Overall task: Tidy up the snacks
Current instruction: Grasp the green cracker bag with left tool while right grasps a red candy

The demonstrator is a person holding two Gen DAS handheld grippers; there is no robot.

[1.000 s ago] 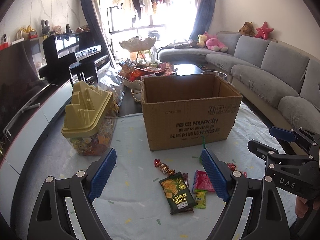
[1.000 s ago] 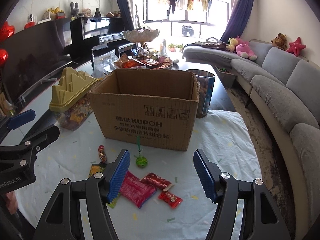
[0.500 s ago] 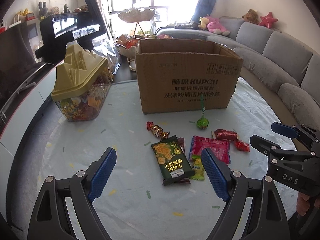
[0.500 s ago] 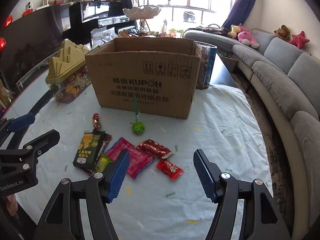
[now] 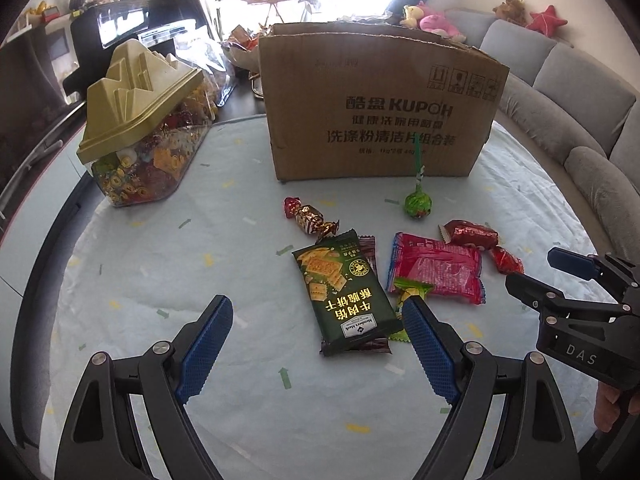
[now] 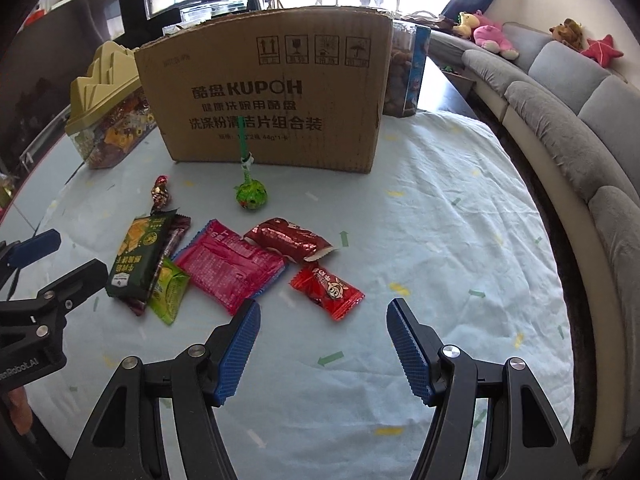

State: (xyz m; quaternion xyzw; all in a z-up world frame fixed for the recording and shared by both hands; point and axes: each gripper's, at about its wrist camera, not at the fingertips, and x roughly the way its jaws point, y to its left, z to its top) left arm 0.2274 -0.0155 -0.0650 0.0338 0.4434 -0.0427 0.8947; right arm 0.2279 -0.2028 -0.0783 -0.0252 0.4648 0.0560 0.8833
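Several snacks lie on the pale tablecloth in front of a brown cardboard box [image 5: 380,104] [image 6: 272,92]. A dark green cracker pack [image 5: 346,288] [image 6: 140,256] lies just ahead of my left gripper [image 5: 316,320], which is open and empty above the cloth. A pink pack [image 5: 436,268] [image 6: 228,264], a dark red pack [image 6: 288,238], a small red candy [image 6: 326,288], a green lollipop [image 5: 418,204] [image 6: 250,194] and a foil-wrapped candy [image 5: 308,216] lie around it. My right gripper [image 6: 324,320] is open and empty, just short of the small red candy.
A clear candy jar with a gold mountain-shaped lid [image 5: 144,128] [image 6: 106,108] stands left of the box. A tall snack tub [image 6: 404,72] stands behind the box's right corner. A grey sofa [image 6: 580,120] curves along the right, past the table edge.
Both grippers have come down and forward toward the snacks; the box and packs now look larger and closer. Both stay open and empty.
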